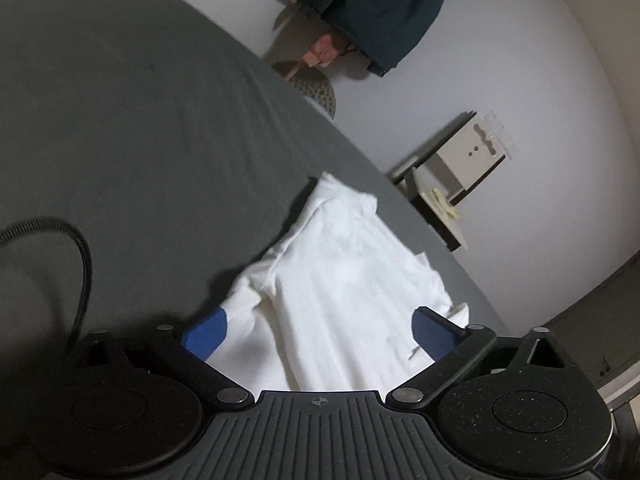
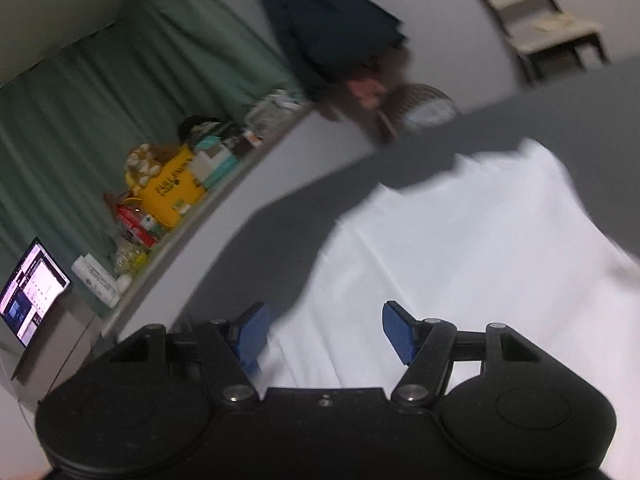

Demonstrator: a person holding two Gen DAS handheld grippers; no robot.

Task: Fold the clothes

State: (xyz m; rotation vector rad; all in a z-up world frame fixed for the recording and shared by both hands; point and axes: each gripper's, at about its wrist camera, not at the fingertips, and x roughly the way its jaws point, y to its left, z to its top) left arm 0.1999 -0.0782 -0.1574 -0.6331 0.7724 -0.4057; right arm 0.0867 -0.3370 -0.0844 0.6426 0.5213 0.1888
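Left gripper (image 1: 316, 330) – jaws spread wide, blue pads apart. Right gripper (image 2: 324, 334) – likewise agape, tilted.

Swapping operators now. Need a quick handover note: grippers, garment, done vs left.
Left gripper: open, holding nothing, white garment between and under its fingers.
Right gripper: open, empty, over the same garment.
Garment lies rumpled on the grey bed sheet, near the edge, partly bunched; no neat fold visible.
Done: garment is on the bed.
Left: likely flatten it, then fold.
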